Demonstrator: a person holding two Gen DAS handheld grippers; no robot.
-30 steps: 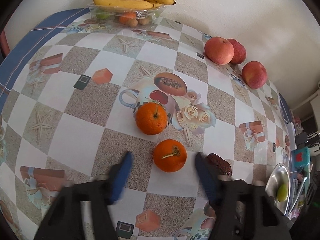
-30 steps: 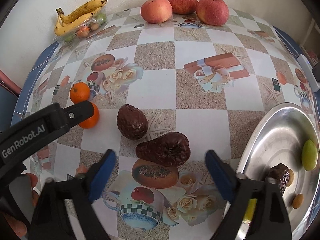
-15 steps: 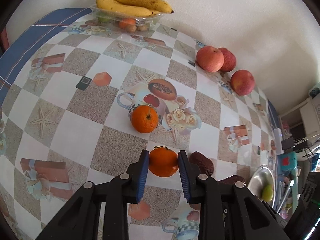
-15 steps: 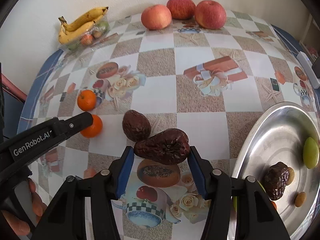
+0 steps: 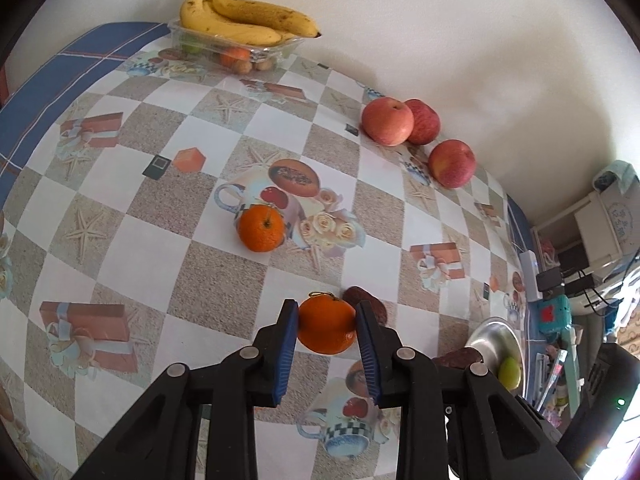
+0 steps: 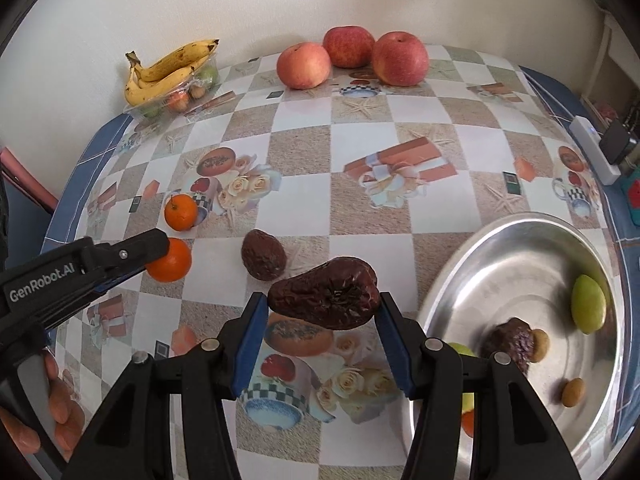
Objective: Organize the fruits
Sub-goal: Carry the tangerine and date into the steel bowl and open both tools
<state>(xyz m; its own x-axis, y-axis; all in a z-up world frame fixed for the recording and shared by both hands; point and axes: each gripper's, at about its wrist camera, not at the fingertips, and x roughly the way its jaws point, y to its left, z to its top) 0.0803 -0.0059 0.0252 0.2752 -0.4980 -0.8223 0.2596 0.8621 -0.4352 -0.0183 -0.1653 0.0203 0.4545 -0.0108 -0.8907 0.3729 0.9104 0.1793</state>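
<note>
My left gripper (image 5: 326, 322) is shut on an orange (image 5: 327, 326) and holds it above the table; it also shows in the right wrist view (image 6: 170, 260). My right gripper (image 6: 322, 306) is shut on a dark wrinkled pear-shaped fruit (image 6: 324, 298), lifted off the cloth. A second orange (image 5: 261, 227) lies on the table. A dark wrinkled round fruit (image 6: 263, 255) lies between the grippers. A steel bowl (image 6: 472, 280) to the right holds a green fruit (image 6: 587, 304), a dark fruit (image 6: 514, 344) and small nuts.
Three apples (image 6: 352, 56) sit by the back wall. A clear tray with bananas (image 6: 172, 70) on top stands at the back left. A white power strip (image 6: 594, 152) lies at the table's right edge.
Both grippers closed from open: the left on the near orange, the right on the dark pear-shaped fruit. Both fruits have since been lifted off the table.
</note>
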